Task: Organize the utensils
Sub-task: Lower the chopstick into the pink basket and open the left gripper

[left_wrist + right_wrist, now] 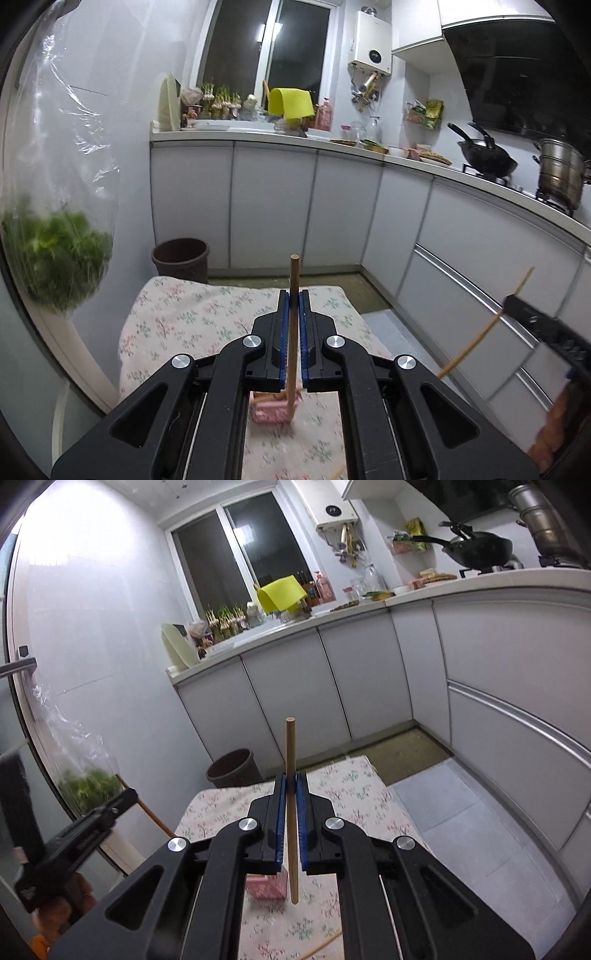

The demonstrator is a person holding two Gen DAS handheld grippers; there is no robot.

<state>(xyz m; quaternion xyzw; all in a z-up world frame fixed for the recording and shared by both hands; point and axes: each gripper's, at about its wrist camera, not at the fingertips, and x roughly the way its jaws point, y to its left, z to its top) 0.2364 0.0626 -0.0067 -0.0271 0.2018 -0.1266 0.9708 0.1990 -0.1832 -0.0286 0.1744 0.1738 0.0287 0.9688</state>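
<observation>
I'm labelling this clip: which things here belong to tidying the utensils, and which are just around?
Job:
- chopstick in left gripper
- chopstick in right gripper
- pink holder
- loose chopstick on the tablecloth

Just around:
- bin
- bag of greens
- wok
- steel pot
- yellow cloth

I can read no text, label, brand, number or sign; the print on the packets by the wall is too small and blurred.
</observation>
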